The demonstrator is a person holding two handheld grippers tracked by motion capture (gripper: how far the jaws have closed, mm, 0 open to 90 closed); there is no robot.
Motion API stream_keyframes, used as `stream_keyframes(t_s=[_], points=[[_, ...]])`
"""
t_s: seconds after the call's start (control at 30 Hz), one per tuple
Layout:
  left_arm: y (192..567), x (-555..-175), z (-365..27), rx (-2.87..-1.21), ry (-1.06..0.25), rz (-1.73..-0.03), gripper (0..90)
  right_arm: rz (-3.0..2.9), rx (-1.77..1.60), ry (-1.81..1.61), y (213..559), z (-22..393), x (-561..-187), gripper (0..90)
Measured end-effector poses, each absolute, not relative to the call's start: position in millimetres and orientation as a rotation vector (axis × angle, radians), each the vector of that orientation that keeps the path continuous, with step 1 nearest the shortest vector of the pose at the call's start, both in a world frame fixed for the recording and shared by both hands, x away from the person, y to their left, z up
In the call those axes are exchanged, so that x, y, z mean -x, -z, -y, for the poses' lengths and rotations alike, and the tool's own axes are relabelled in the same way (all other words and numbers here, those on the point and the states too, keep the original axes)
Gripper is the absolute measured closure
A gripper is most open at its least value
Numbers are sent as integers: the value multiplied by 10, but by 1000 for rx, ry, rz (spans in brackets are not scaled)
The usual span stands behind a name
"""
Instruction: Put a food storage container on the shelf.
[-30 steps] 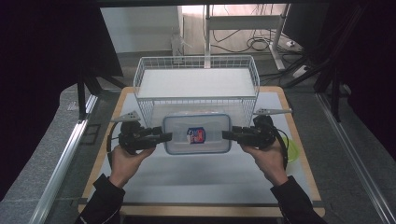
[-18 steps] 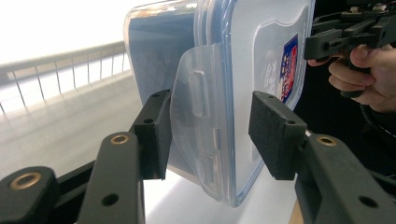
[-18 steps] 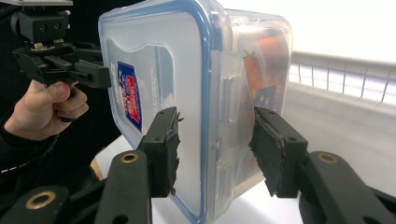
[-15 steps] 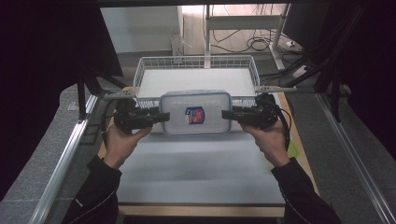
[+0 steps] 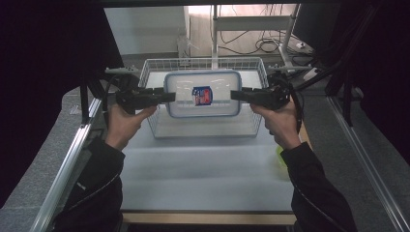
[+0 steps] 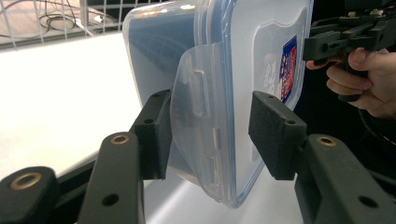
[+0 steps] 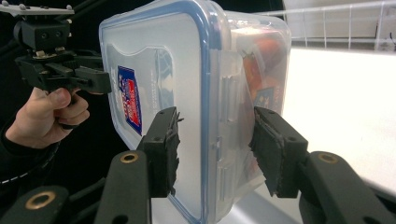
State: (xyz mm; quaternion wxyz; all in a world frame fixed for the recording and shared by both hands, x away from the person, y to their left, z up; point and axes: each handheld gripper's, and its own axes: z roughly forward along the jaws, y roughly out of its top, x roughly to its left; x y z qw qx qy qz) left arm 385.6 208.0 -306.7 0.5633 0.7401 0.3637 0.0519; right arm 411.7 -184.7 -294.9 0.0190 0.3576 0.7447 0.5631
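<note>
One clear lidded box (image 5: 202,94), lifted above my wire basket (image 5: 157,130) at the bench's far edge, left tongs (image 5: 167,96) clamped its left end, right tongs (image 5: 237,95) clamped its right end.

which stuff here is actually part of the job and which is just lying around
Part of the job:
- clear lidded container, held up between both grippers
- left gripper, clamped on its left end
- right gripper, clamped on its right end
- white wire basket, right behind and under the container

Just lying about:
- small yellow-green thing by the right sleeve
- cables on the floor beyond
</note>
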Motion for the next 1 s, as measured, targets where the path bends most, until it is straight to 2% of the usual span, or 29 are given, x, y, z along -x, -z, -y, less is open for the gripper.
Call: stream_keyframes(t_s=[0.53,1.0], points=[[2881,-4276,-2121,-1722,-113,-866,505,-2275,-1156,-1770,2759,1802,-4500,524],[3066,-4515,-2070,-1722,-93,-936,496,-2256,-1245,-1796,2947,1810,-4805,520]])
